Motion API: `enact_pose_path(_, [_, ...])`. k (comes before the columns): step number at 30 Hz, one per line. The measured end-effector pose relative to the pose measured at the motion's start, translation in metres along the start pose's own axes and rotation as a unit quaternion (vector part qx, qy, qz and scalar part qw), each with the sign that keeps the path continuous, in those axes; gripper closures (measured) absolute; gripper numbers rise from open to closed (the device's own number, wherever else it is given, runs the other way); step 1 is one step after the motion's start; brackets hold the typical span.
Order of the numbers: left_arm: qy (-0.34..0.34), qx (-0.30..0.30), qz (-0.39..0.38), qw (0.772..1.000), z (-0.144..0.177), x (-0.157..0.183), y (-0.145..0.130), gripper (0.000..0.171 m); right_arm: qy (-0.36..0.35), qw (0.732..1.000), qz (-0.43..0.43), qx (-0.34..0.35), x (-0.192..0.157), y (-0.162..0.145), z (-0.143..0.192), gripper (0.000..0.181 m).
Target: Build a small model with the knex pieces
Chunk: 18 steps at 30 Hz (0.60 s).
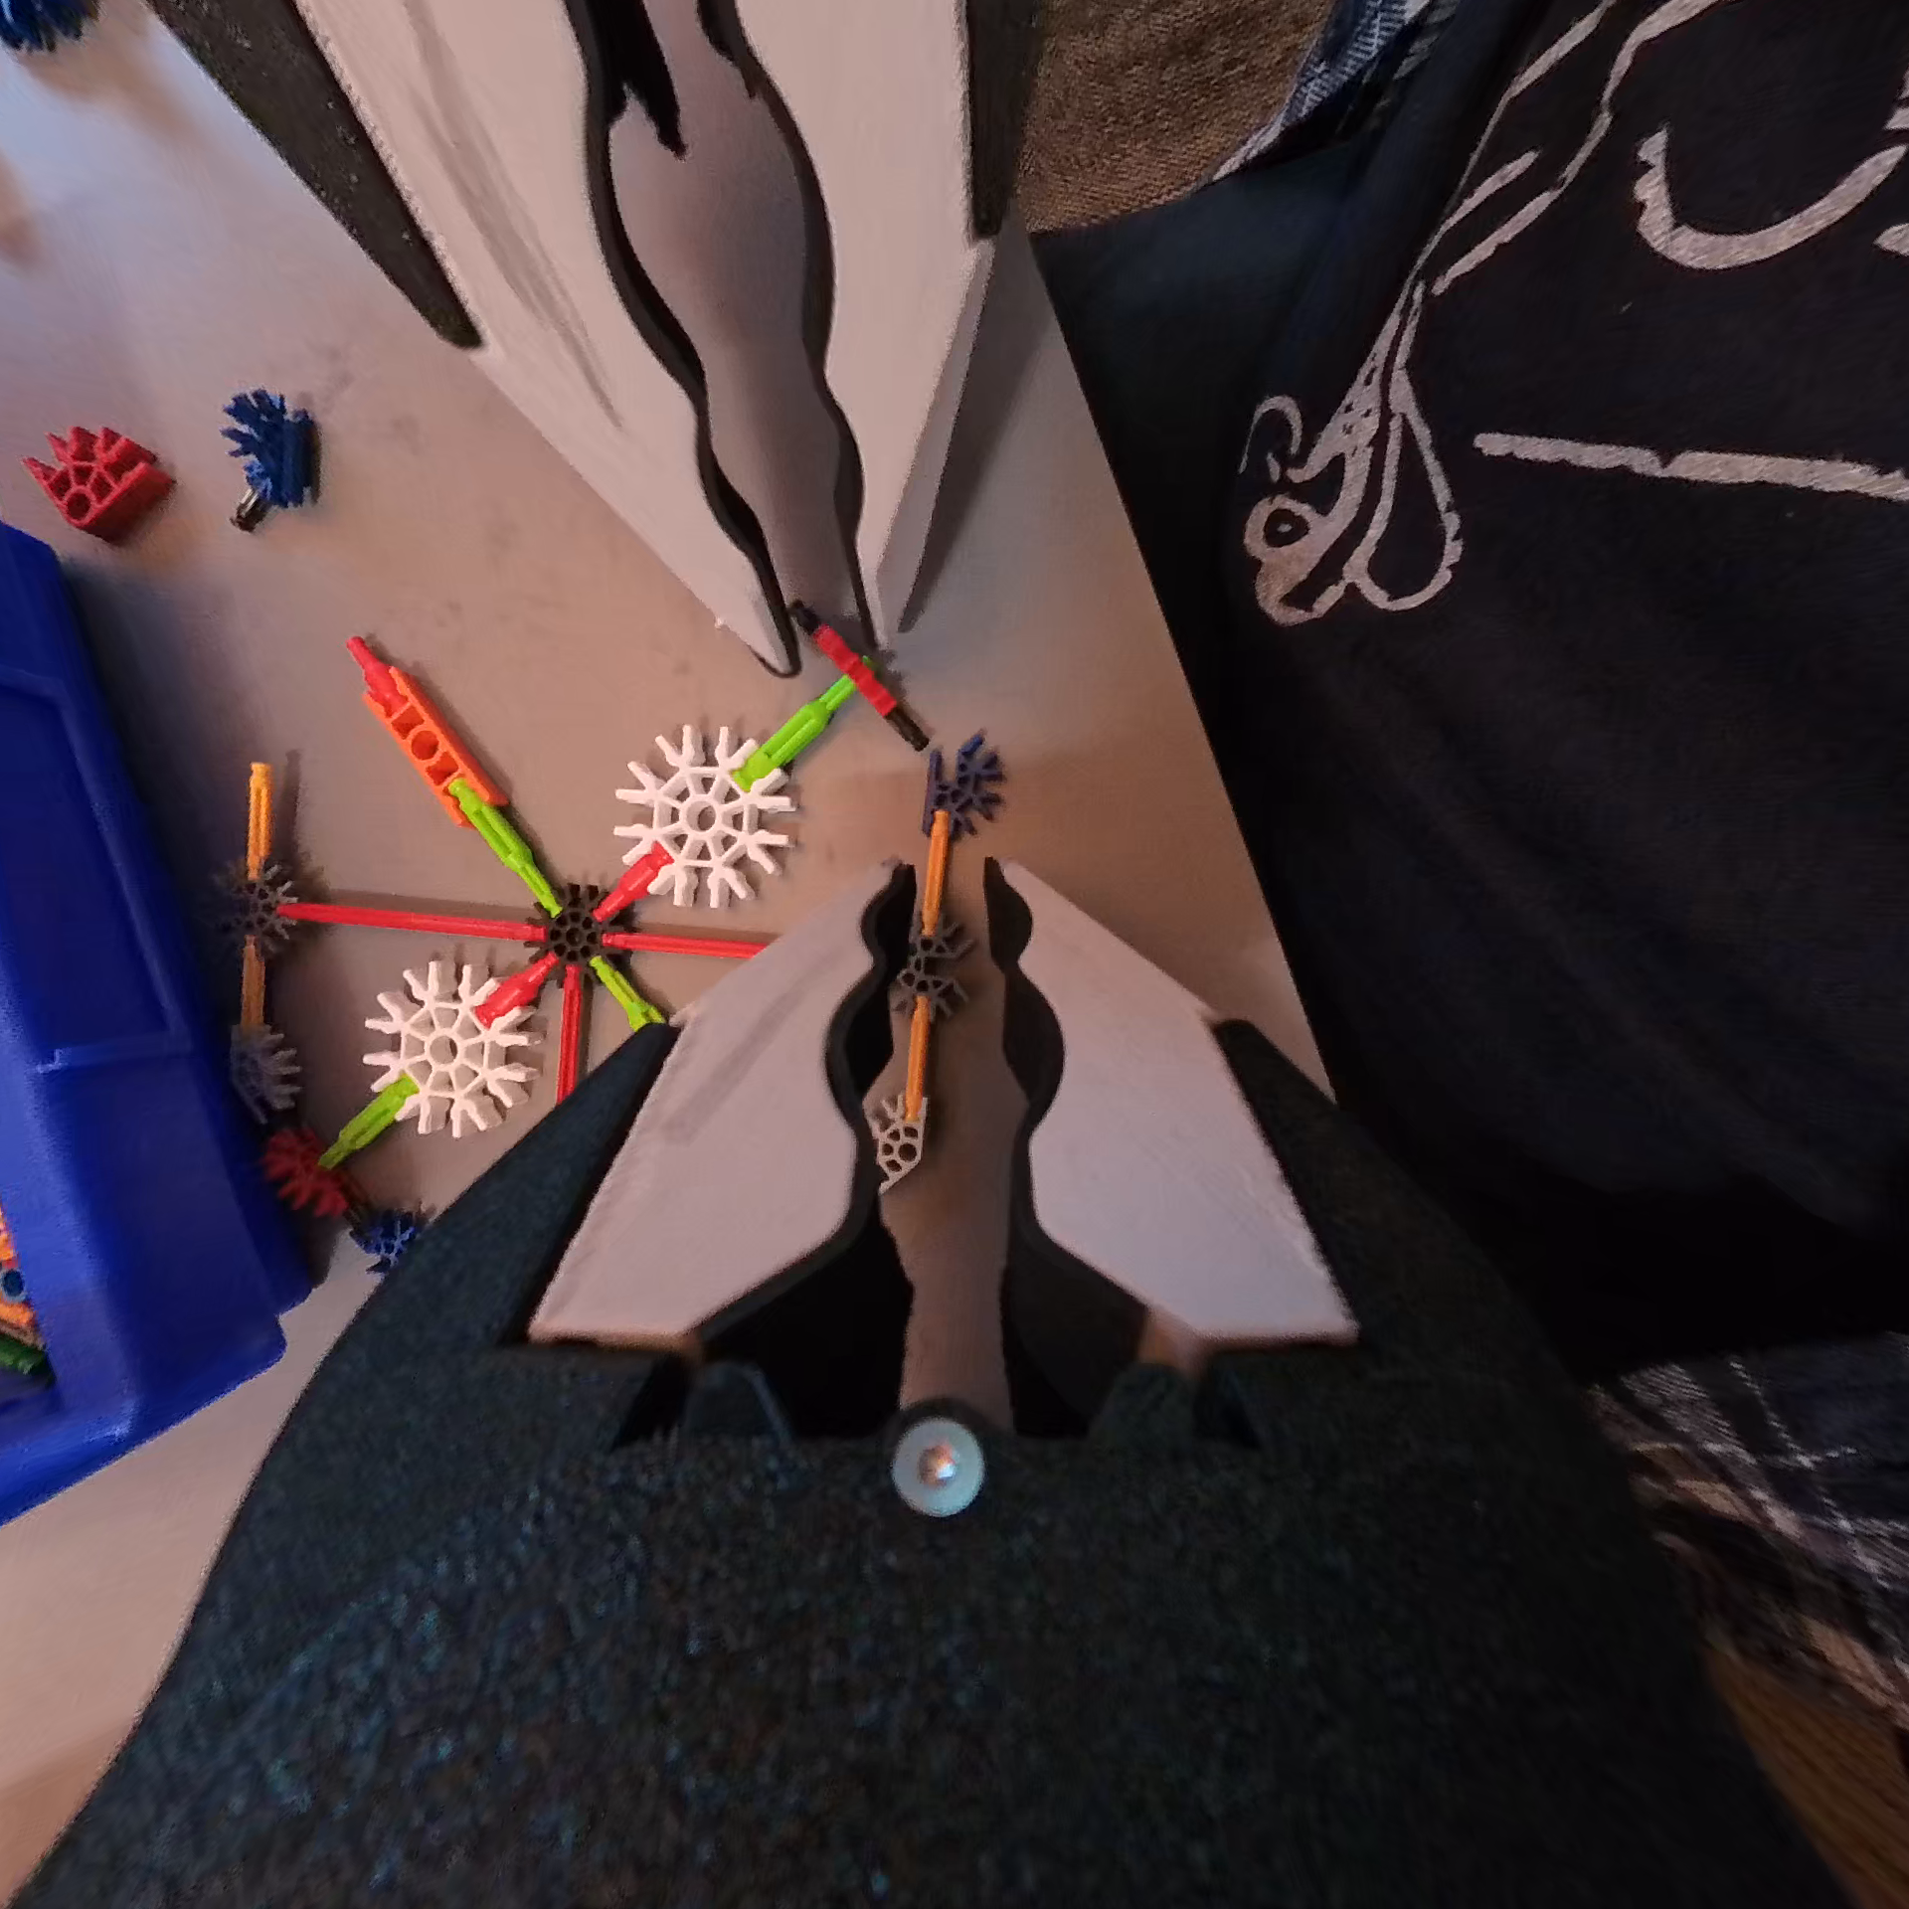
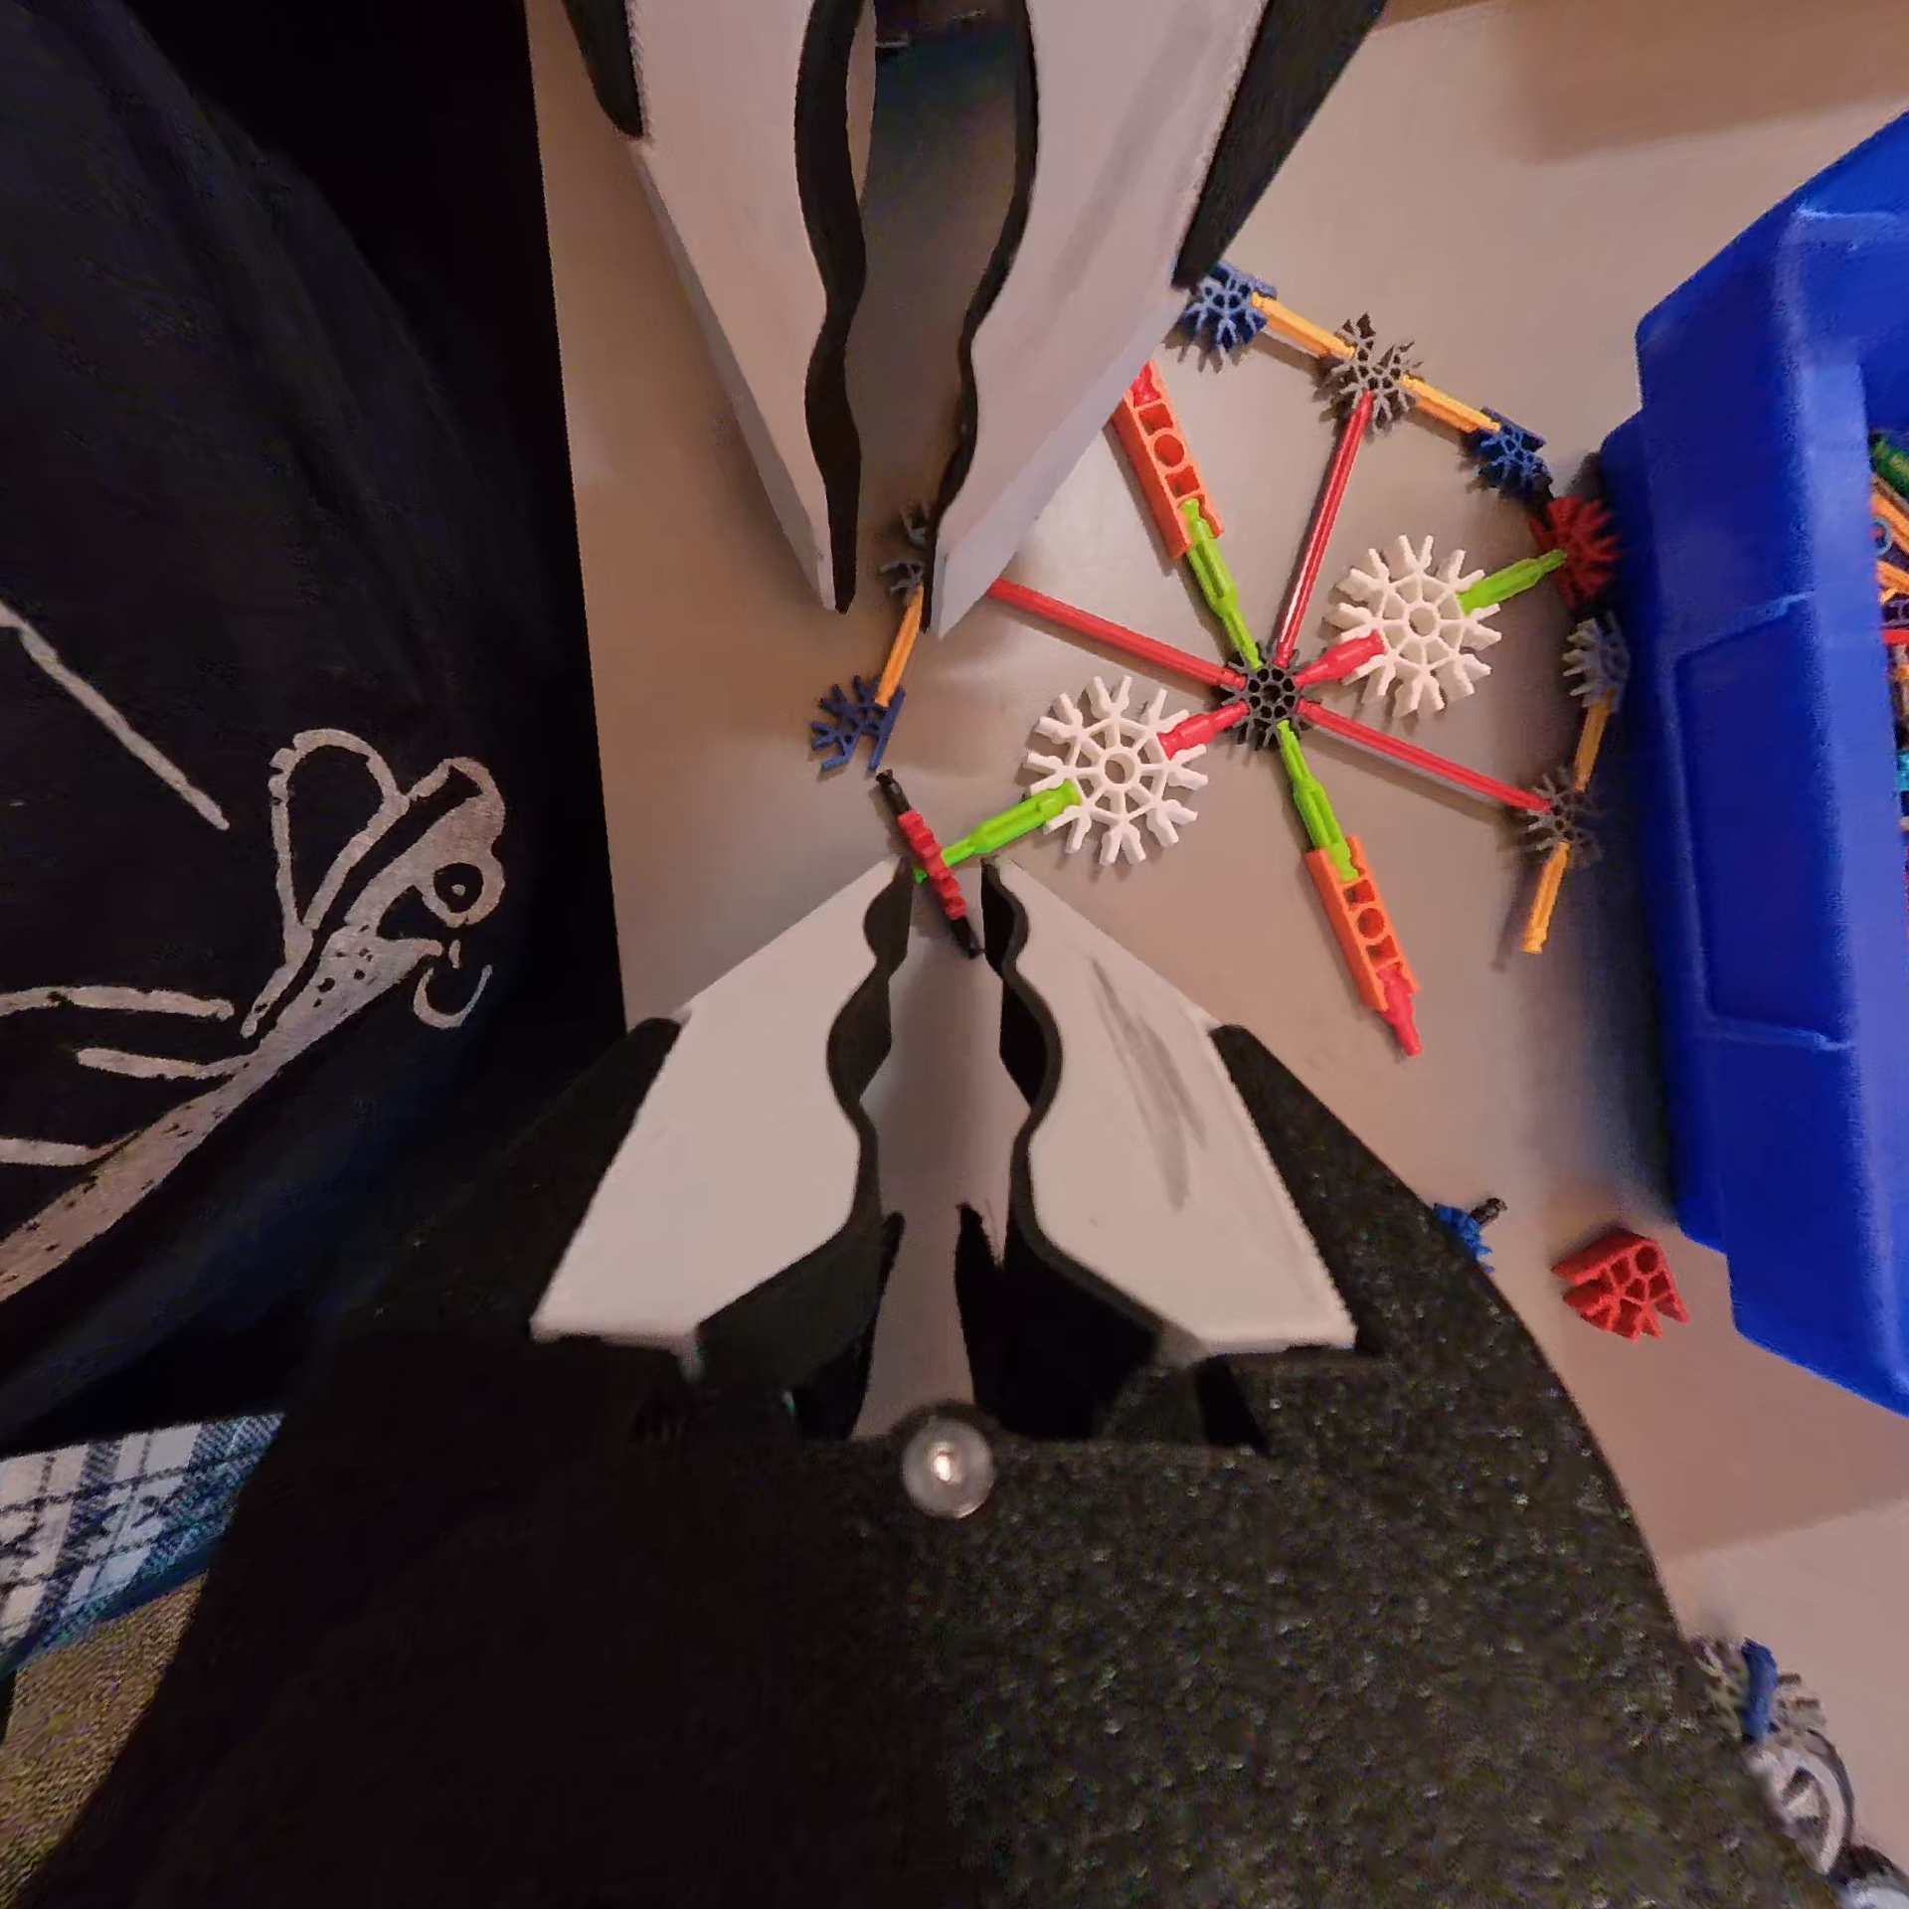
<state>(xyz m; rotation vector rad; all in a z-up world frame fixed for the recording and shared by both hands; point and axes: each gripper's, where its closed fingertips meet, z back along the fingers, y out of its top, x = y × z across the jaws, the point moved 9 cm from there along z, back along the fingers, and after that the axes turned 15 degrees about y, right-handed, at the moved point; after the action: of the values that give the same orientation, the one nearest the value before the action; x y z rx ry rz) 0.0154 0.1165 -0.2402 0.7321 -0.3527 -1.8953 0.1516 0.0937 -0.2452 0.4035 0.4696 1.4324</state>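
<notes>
A flat toy wheel of rods and connectors lies on the beige table, with a black hub [image 1: 575, 930] [image 2: 1269, 694] and two white snowflake connectors [image 1: 706, 816] [image 2: 1116, 770]. My left gripper [image 1: 947, 868] points down at the wheel's rim, jaws nearly closed around a grey connector [image 1: 930, 971] on an orange rod [image 1: 936, 868]. It also shows in the right wrist view [image 2: 886, 612]. My right gripper [image 2: 942, 870] is closed to a narrow gap on a short black rod carrying a red connector [image 2: 935, 873], joined to a green rod [image 2: 1007, 826]. It shows in the left wrist view too [image 1: 832, 649].
A blue bin [image 1: 93, 1033] [image 2: 1777, 723] of parts stands against the wheel's far side. A loose red connector [image 1: 98, 480] [image 2: 1622, 1286] and blue connector [image 1: 274, 455] lie beside it. A person in a dark printed shirt [image 1: 1550, 723] [image 2: 258, 723] is at the table edge by both grippers.
</notes>
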Motion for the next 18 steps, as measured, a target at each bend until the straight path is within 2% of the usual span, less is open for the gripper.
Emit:
enact_pose_path(11, [-0.001, -0.006, -0.008, 1.0, -0.004, 0.004, 0.002, 0.158, 0.006, 0.999, 0.024, 0.02, -0.004, 0.008, 0.001, 0.168])
enact_pose_path(18, [0.05, -0.006, 0.014, 0.999, 0.031, -0.021, -0.009, 0.158, 0.001, 0.999, 0.027, 0.027, -0.012, 0.012, 0.0, 0.161])
